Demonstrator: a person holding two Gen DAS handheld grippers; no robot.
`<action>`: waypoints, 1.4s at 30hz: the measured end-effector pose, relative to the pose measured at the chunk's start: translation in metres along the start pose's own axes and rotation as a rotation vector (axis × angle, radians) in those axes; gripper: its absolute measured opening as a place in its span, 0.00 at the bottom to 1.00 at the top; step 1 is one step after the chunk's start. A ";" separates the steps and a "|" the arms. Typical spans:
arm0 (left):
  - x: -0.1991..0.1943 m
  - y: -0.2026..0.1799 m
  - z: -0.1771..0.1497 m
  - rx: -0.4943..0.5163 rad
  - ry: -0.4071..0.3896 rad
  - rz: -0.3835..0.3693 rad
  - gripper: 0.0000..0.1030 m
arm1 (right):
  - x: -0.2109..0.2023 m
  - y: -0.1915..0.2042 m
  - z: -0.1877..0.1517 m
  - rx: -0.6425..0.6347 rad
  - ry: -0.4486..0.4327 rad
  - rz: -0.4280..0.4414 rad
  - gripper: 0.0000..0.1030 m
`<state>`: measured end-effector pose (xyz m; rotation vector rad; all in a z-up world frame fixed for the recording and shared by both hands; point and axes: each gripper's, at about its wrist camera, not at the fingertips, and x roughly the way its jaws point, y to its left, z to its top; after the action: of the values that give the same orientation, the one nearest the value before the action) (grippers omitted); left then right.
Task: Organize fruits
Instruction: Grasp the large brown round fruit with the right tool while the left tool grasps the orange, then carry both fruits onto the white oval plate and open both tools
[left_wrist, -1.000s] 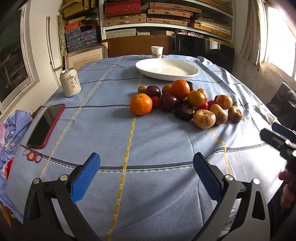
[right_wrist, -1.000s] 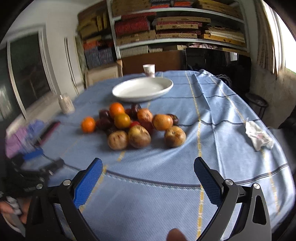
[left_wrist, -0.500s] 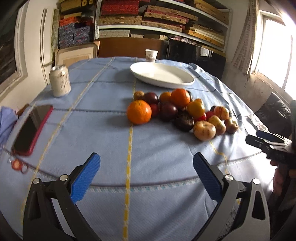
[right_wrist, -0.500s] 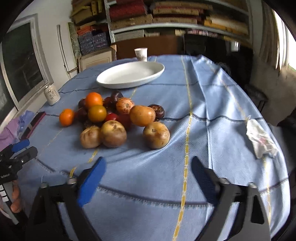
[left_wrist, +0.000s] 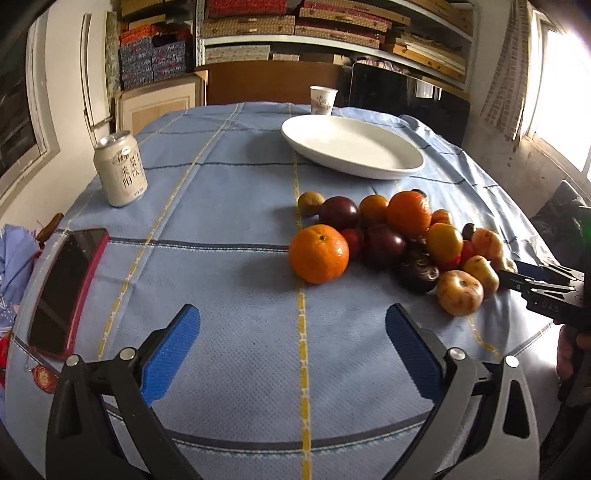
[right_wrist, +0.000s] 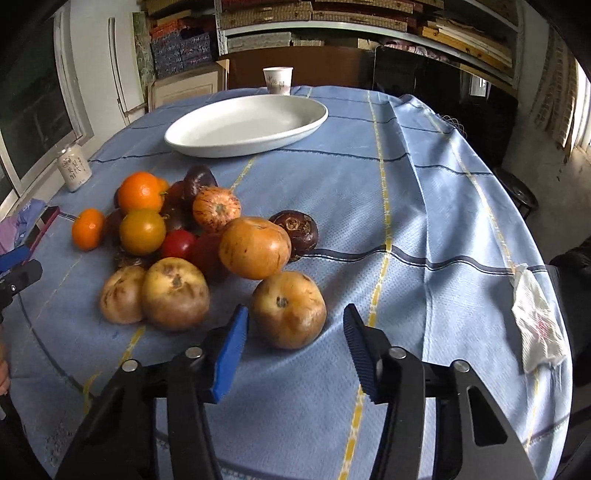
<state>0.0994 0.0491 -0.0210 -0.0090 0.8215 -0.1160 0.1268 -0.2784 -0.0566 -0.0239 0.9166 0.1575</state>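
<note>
A pile of fruit lies on the blue tablecloth: an orange (left_wrist: 318, 253) nearest my left gripper, dark plums (left_wrist: 384, 240), yellow-brown fruits. A white oval plate (left_wrist: 351, 146) stands empty behind the pile; it also shows in the right wrist view (right_wrist: 247, 125). My left gripper (left_wrist: 291, 347) is open and empty, short of the orange. My right gripper (right_wrist: 295, 343) is open, its jaws narrowed on either side of a brownish apple-like fruit (right_wrist: 289, 309), not touching it. It appears at the right edge of the left wrist view (left_wrist: 532, 280).
A drink can (left_wrist: 120, 168) and a red-cased phone (left_wrist: 66, 288) lie at the left. A paper cup (left_wrist: 323, 99) stands behind the plate. A crumpled tissue (right_wrist: 535, 321) lies near the right table edge. Shelves and boxes stand behind the table.
Both grippers have moved forward toward the fruit pile. The right gripper's jaws have narrowed and now flank the nearest brownish fruit. The left gripper stays wide open.
</note>
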 end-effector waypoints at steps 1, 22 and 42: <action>0.003 0.000 0.000 0.000 0.005 0.002 0.96 | 0.003 -0.001 0.001 0.002 0.006 0.015 0.44; 0.072 -0.009 0.044 0.046 0.128 -0.063 0.64 | -0.002 -0.035 -0.008 0.180 -0.079 0.164 0.39; 0.081 -0.010 0.047 0.071 0.141 -0.106 0.50 | 0.001 -0.031 -0.009 0.170 -0.060 0.141 0.39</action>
<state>0.1871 0.0283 -0.0475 0.0231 0.9576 -0.2484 0.1248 -0.3099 -0.0643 0.2029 0.8697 0.2096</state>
